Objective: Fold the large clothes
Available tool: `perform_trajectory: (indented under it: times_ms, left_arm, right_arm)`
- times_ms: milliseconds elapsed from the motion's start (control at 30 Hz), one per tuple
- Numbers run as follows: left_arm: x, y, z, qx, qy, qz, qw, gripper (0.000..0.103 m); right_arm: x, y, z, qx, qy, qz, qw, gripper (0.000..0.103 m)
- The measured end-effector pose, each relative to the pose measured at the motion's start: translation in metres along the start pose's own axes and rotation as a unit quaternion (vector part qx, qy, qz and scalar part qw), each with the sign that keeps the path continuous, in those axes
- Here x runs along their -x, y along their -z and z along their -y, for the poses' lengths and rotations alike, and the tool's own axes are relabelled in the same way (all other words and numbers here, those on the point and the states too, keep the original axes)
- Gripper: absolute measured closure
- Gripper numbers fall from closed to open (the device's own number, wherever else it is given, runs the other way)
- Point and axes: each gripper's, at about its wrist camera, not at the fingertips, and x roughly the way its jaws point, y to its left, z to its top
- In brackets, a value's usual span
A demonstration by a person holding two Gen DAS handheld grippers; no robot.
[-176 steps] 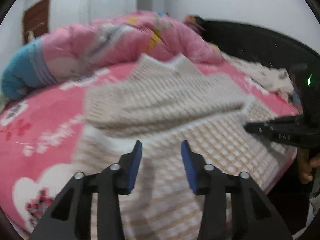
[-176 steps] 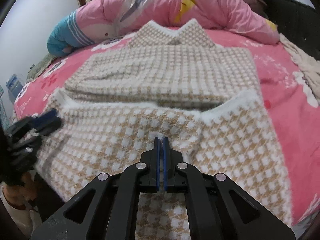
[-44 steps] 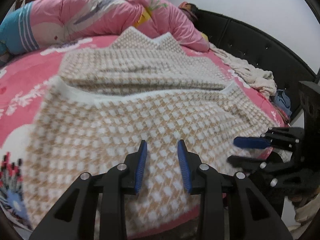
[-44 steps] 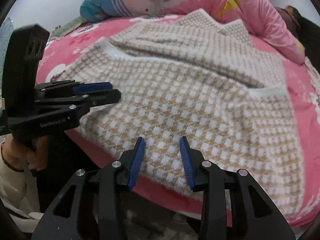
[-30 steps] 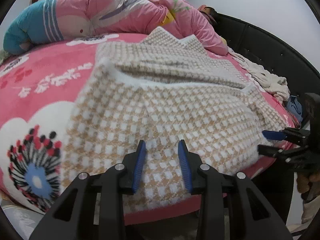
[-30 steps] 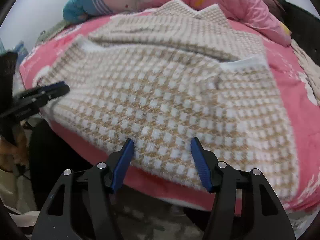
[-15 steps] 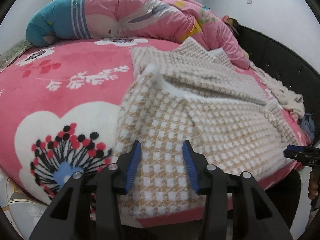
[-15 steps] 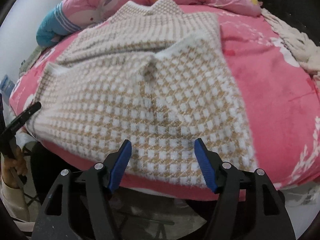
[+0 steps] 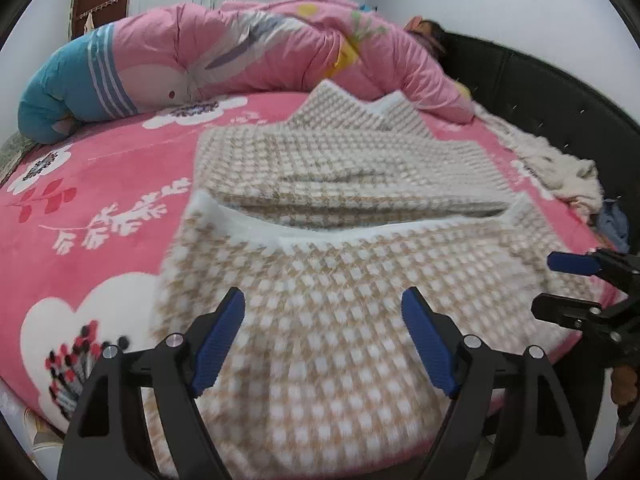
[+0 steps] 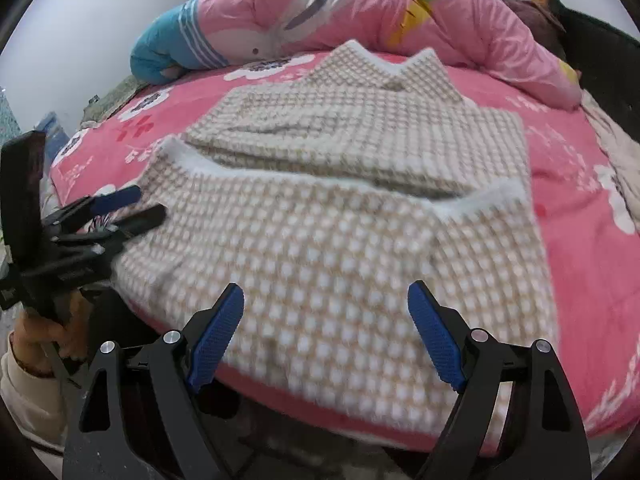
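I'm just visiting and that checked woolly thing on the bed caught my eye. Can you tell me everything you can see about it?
The checked garment looks like a fluffy knit in beige and white squares with white fuzzy trim. It lies flat on the pink floral bed cover, partly folded: the near part is doubled back over the rest, its white edge crossing the middle. Two collar-like points face the pink quilt. The near edge hangs over the bedside. Both grippers are open, apparently not touching it.

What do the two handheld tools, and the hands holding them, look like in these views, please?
Left tool and right tool match: matte black angular frames, silver rivets, ribbed blue pads. No cables show. The person's left hand is bare, with a cream sleeve.
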Motion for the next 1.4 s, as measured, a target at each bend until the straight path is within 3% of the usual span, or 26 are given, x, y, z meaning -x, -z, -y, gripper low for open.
perform_trajectory:
  times_ms: [167, 267, 367, 667, 767, 1400]
  left_arm:
    - [-0.036, -0.006, -0.005, 0.035, -0.024, -0.027, 0.9987, 0.020]
    - [-0.046, -0.006, 0.002, 0.014, -0.041, -0.030, 0.9986, 0.010]
    - [-0.053, -0.006, 0.011, -0.005, -0.059, -0.036, 0.9976, 0.006]
    - [-0.055, -0.008, 0.007, 0.005, -0.057, -0.052, 0.9970, 0.006]
    - [-0.057, -0.010, 0.007, 0.008, -0.057, -0.058, 0.9967, 0.006]
    - [-0.058, -0.012, 0.004, 0.023, -0.049, -0.070, 0.9961, 0.006]
  right_arm:
    - [-0.015, -0.010, 0.012, -0.026, 0.016, 0.006, 1.000, 0.023]
    - [-0.036, -0.010, 0.017, -0.032, 0.024, -0.008, 0.999, 0.023]
    - [-0.054, -0.004, 0.022, -0.035, 0.020, -0.021, 0.999, 0.019]
    - [-0.052, -0.005, 0.029, -0.043, 0.007, -0.021, 0.999, 0.016]
    - [-0.054, -0.007, 0.029, -0.054, -0.014, -0.019, 0.998, 0.009]
    - [-0.053, -0.003, 0.025, -0.045, -0.011, -0.007, 0.999, 0.008]
